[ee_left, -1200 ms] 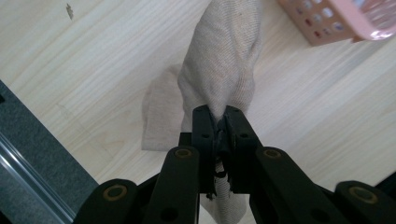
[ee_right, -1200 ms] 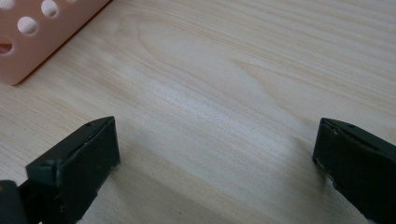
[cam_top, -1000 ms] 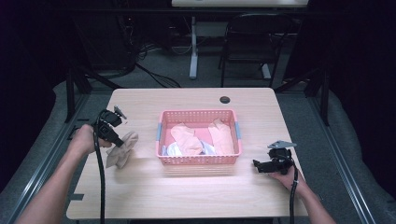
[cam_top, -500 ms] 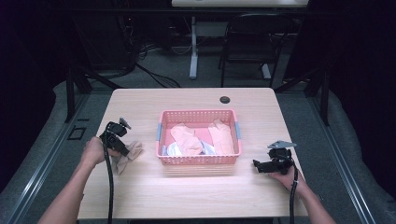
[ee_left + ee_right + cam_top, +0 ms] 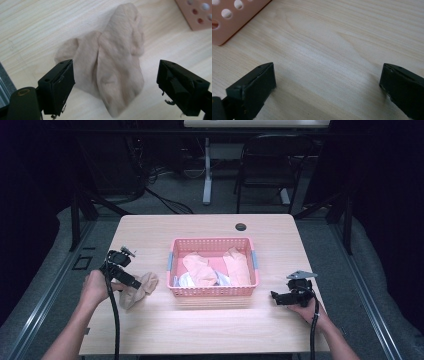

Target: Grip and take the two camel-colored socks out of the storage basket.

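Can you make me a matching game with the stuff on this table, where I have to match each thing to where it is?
Things:
1. beige sock
2. pink basket
3. left hand-held gripper
4. right hand-held gripper

Places or states:
A. middle of the table, cloth pieces inside
B. jaws open over bare wood, right of the basket
C. lying crumpled on the table, left of the basket
D. jaws just opened, wide on either side of the sock, not pressing it

Pairs: 1-C, 2-A, 3-D, 4-B
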{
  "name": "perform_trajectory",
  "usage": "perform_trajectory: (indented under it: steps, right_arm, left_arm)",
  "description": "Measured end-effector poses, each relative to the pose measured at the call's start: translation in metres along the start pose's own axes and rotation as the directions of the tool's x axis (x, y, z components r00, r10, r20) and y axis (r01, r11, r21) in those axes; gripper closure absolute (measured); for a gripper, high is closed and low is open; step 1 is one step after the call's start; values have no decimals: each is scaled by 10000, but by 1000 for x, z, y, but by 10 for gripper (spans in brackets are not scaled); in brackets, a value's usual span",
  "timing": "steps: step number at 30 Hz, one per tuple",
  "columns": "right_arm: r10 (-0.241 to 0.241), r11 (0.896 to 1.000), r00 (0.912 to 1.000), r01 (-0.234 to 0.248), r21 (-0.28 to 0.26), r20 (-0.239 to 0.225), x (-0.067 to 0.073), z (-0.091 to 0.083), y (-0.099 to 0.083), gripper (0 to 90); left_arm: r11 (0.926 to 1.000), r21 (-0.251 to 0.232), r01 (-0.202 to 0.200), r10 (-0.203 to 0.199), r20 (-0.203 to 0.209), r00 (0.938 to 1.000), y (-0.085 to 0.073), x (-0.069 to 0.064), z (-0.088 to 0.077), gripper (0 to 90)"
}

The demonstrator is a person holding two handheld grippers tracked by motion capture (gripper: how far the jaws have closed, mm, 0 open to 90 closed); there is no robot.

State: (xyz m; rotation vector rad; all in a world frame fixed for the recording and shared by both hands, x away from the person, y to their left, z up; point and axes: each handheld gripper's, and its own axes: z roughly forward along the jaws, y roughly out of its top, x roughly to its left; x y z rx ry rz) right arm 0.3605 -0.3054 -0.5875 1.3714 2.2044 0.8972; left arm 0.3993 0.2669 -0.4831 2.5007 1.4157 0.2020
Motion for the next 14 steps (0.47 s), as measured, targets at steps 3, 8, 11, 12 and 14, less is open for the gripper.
perform_trajectory:
  steps: [3,8,11,12,14]
  right_arm:
    - [1,10000,10000,-1,-5,-2,0,0,0,0]
    - [-17,10000,10000,17,15,25,0,0,0,0]
    - [-10,10000,10000,10,11,39,0,0,0,0]
    - [-7,10000,10000,7,8,40,0,0,0,0]
    - [-9,10000,10000,9,14,42,0,0,0,0]
  left_arm:
    - [9996,-292,-48,51,118,9999,-13,-7,-11,70]
    - [9974,-721,-41,63,300,9995,-38,-17,-17,3]
    - [9953,-962,-50,88,397,9992,-50,-20,-18,1]
    - [9949,-1004,-57,102,434,9990,-54,-21,-18,1]
    - [9940,-1091,-51,106,499,9987,-59,-22,-17,0]
